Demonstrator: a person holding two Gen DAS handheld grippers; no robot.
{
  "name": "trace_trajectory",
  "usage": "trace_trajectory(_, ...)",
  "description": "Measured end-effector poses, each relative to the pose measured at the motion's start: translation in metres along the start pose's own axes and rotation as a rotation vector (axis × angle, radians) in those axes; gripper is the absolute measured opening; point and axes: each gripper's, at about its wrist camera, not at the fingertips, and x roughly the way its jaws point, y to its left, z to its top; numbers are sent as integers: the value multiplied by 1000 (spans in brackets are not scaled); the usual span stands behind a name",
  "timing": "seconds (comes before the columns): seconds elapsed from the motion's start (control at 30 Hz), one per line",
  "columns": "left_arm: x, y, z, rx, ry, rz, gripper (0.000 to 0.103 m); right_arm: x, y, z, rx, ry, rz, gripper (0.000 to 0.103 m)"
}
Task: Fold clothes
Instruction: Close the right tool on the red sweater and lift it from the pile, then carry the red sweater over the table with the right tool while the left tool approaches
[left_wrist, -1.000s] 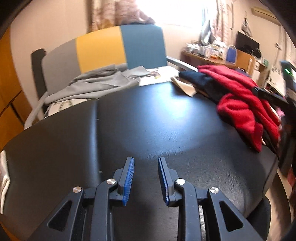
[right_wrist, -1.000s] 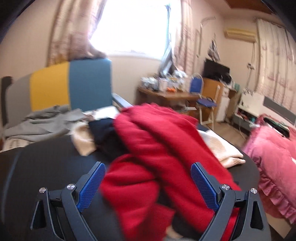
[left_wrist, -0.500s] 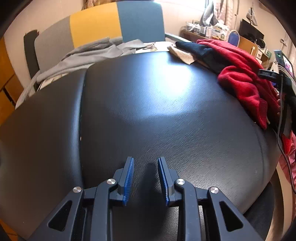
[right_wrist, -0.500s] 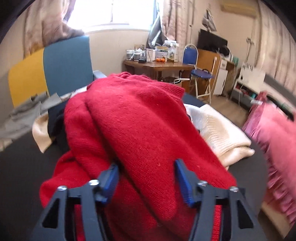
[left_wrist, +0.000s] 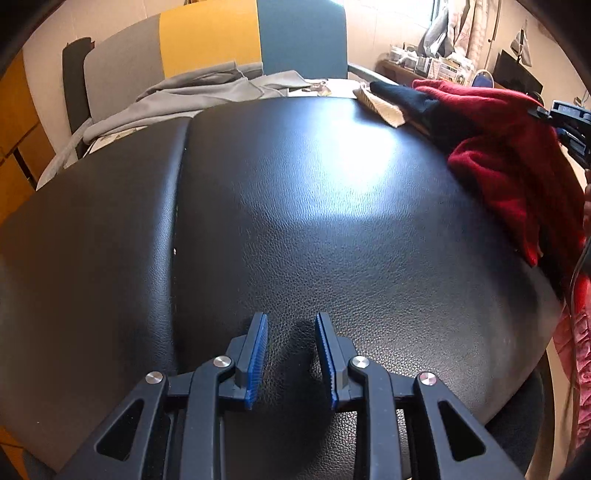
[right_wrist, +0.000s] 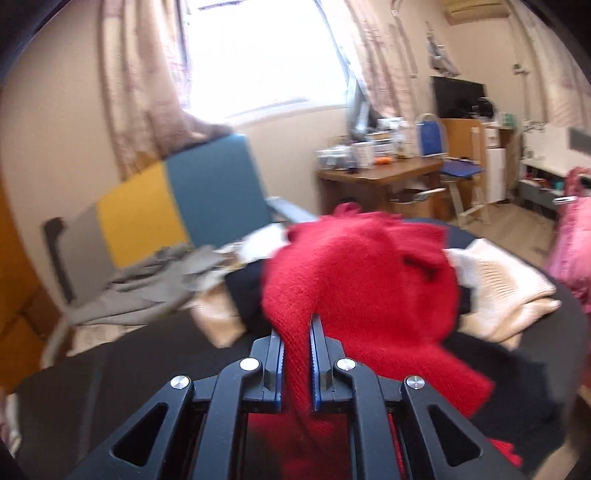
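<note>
A red knit sweater (right_wrist: 362, 280) lies bunched on the right side of the black padded surface (left_wrist: 295, 221); it also shows in the left wrist view (left_wrist: 517, 147). My right gripper (right_wrist: 297, 332) is shut on a fold of the red sweater and lifts it. My left gripper (left_wrist: 290, 332) is open a little and empty, low over the bare black surface near its front edge. A dark navy garment (left_wrist: 406, 99) and a beige one (left_wrist: 384, 109) lie under and beside the red sweater.
A cream knit garment (right_wrist: 509, 284) lies at the right. Grey clothes (left_wrist: 199, 96) are draped at the back by a grey, yellow and teal chair back (left_wrist: 207, 48). A wooden desk (right_wrist: 380, 177) stands behind. Pink bedding (right_wrist: 576, 243) is at the far right.
My right gripper has closed on the red sweater and raised it. My left gripper has dropped closer to the black surface, its opening unchanged.
</note>
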Motion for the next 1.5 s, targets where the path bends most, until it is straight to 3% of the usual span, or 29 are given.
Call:
trace_trajectory(0.17,-8,8,11,-26,-18,7,26,-14,70,-61,-39,46,175,8)
trace_trajectory(0.27,-14,18,21,-43,-37,14,26,-3,107,-104,-62,130,253,8)
trace_trajectory(0.37,-17,26,30,-49,-52,22,26,6,124,-147,-62,224,326,0)
trace_trajectory(0.47,-17,31,38,-30,-41,25,26,14,128,-186,-26,342,406,1)
trace_trajectory(0.53,-13,26,48,3,-33,19,26,8,121,-196,5,332,400,5)
trace_trajectory(0.6,-6,12,61,49,-25,0,26,-2,110,-190,16,266,364,9)
trace_trajectory(0.67,4,-10,73,96,-6,-52,26,-9,92,-174,13,183,268,50)
trace_trajectory(0.7,9,-22,79,119,4,-81,26,-12,81,-163,8,141,209,56)
trace_trajectory(0.83,31,-71,100,198,31,-156,33,-3,30,-129,-30,64,-48,58)
trace_trajectory(0.97,60,-105,111,226,68,-191,39,25,-16,-129,5,140,-180,59)
trace_trajectory(1.03,73,-118,118,232,89,-207,45,38,-26,-136,1,158,-191,61)
trace_trajectory(1.17,82,-133,116,288,75,-198,46,56,-29,-141,-61,154,-189,82)
trace_trajectory(1.33,94,-162,112,468,-23,-142,53,70,-21,-146,-93,152,-204,84)
trace_trajectory(1.43,92,-164,101,493,-79,-137,53,61,-22,-152,-72,144,-188,84)
trace_trajectory(1.5,95,-160,104,469,-58,-174,52,62,-23,-153,-77,144,-194,84)
